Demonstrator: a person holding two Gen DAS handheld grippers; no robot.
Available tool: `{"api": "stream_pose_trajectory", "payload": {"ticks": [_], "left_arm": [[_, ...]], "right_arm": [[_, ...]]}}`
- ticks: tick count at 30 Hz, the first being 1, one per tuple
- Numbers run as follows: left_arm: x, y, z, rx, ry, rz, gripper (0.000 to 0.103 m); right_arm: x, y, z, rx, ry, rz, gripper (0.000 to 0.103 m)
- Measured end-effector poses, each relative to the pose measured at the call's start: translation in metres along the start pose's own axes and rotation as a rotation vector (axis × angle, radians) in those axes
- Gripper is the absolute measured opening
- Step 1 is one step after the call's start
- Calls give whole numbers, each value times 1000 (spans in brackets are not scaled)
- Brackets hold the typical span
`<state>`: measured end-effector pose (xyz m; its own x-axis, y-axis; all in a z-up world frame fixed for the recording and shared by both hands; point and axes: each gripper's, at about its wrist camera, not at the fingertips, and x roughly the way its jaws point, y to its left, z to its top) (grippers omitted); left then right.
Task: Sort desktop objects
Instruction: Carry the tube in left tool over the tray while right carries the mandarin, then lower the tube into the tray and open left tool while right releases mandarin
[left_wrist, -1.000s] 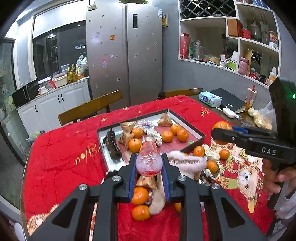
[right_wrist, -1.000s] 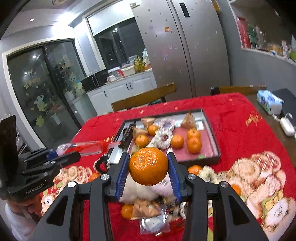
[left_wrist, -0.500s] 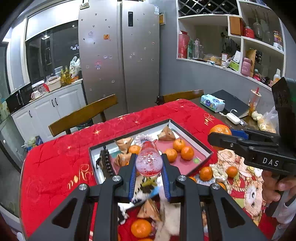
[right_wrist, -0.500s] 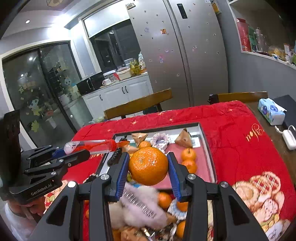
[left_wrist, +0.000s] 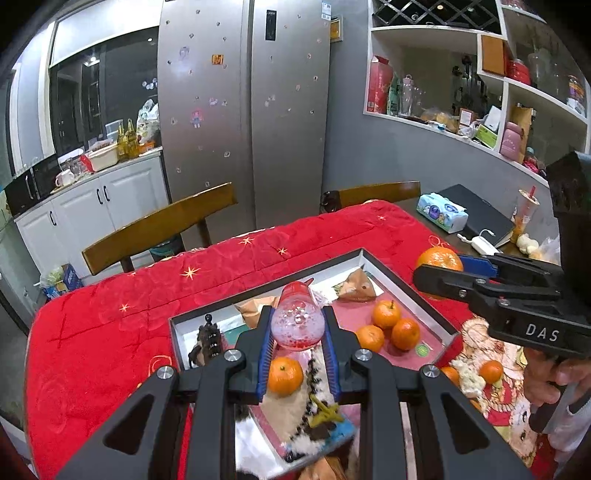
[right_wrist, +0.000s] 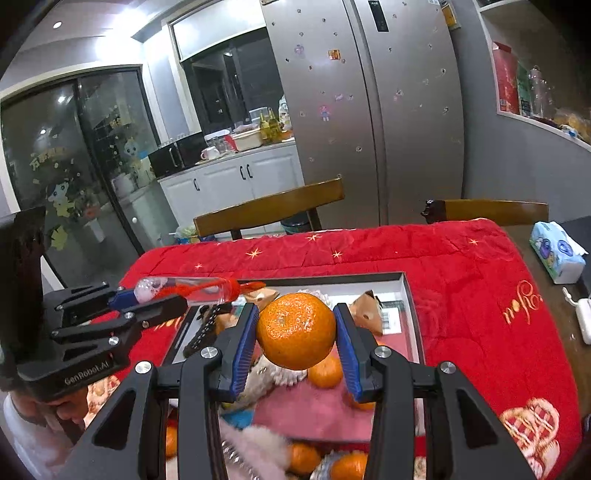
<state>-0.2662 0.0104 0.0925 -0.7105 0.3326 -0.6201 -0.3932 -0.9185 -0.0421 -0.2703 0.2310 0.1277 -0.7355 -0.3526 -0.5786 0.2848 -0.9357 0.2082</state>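
My left gripper (left_wrist: 297, 347) is shut on a clear small bottle with red liquid (left_wrist: 297, 325) and holds it above the grey tray (left_wrist: 399, 280); the bottle also shows in the right wrist view (right_wrist: 184, 290). My right gripper (right_wrist: 295, 339) is shut on a large orange (right_wrist: 295, 330), held above the tray (right_wrist: 410, 295); this orange shows in the left wrist view (left_wrist: 439, 258). The tray holds several small oranges (left_wrist: 386, 314), brown wrapped packets (left_wrist: 356, 288) and a dark comb-like object (left_wrist: 207, 343).
A red cloth (left_wrist: 110, 332) covers the table. More oranges (left_wrist: 491, 371) and fluffy items (right_wrist: 251, 443) lie near the tray's front. A tissue pack (right_wrist: 557, 254), a white charger (right_wrist: 583, 317), a dark laptop (left_wrist: 476, 214) and two wooden chairs (left_wrist: 159, 229) stand beyond.
Both grippers moved forward over the tray, each still holding its object. The tray now lies directly under them and the loose pile has passed below.
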Motion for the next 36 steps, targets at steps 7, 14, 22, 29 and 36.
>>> {"api": "stream_pose_trajectory", "payload": {"ticks": [7,14,22,29,36], "left_arm": [[37,17,-9,-43,30,-12,25],[72,25,-25,-75,75,-13,26],[85,30,-38,-83,99,16,26],[90,28,-43,-77,114,10,26],[92,28,-43,-78,123,8,26]], "right_arm": [[47,-11,1,-7,66,-7,40],[91,-29,-6,-6,163,14,40],[122,-50,-23,55,272,15,40],[121,-53,-25,56,272,18,40],[123,-48,-25,38,276,11,40]]}}
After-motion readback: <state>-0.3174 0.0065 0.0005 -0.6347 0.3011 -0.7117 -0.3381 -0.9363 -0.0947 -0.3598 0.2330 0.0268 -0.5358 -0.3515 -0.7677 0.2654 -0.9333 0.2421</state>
